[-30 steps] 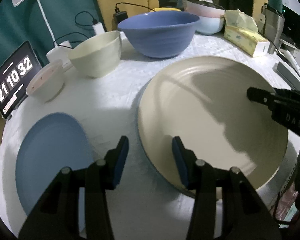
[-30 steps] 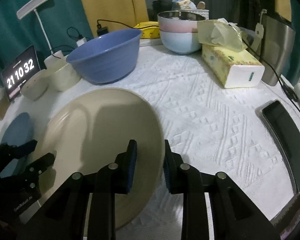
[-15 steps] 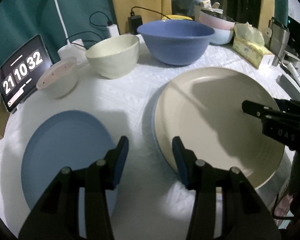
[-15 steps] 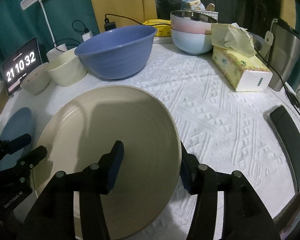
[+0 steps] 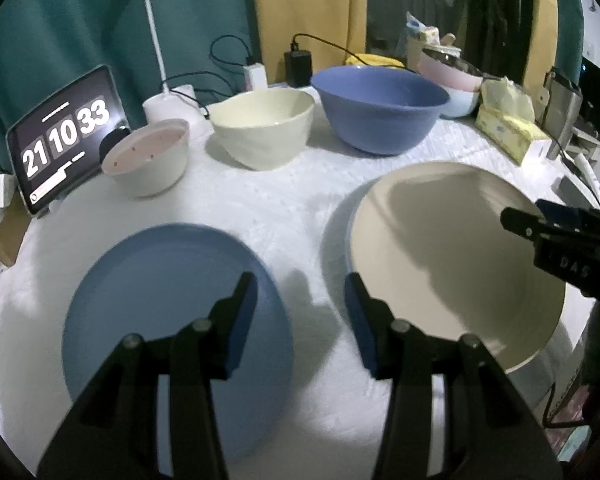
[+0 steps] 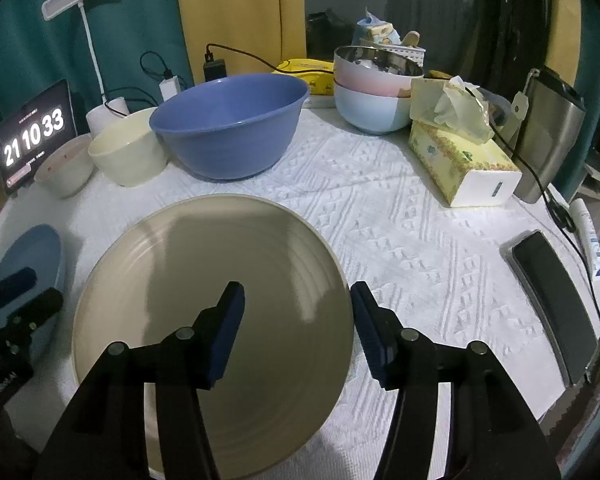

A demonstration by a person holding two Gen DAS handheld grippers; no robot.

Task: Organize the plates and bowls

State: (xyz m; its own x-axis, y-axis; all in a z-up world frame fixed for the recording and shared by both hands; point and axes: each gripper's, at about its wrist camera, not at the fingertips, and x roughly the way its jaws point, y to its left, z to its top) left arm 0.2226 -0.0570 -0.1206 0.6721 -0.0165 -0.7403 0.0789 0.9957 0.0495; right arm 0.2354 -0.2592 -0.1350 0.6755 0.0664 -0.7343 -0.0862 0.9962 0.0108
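While the right gripper (image 6: 298, 320) hangs over the near right edge of the beige plate (image 6: 204, 280), its jaws are opening; the plate's rim runs between them, but neither pad presses on it. That plate lies flat on the white textured tablecloth (image 6: 400, 220), and in the left wrist view a pale blue rim shows under its left edge, so it seems to rest on another plate.

Left of the beige plate, the left gripper (image 5: 300, 312) holds its jaws apart around nothing, above the strip of cloth between the beige plate and the blue plate (image 5: 160, 292), which lies flat just beside it. Right of the beige plate, near the table edge, lies a dark phone (image 6: 552, 300).

Behind the beige plate stands the big blue bowl (image 6: 228, 128), upright. Left of it sit the cream bowl (image 6: 128, 152) and then the small pink-lined bowl (image 6: 64, 168), each upright and apart. Right of the blue bowl, farther back, a pink bowl is nested in a pale blue one (image 6: 372, 92), with a tissue box (image 6: 460, 156) beside them. Farthest left, a tablet clock (image 6: 32, 132) reads 21 10 33.
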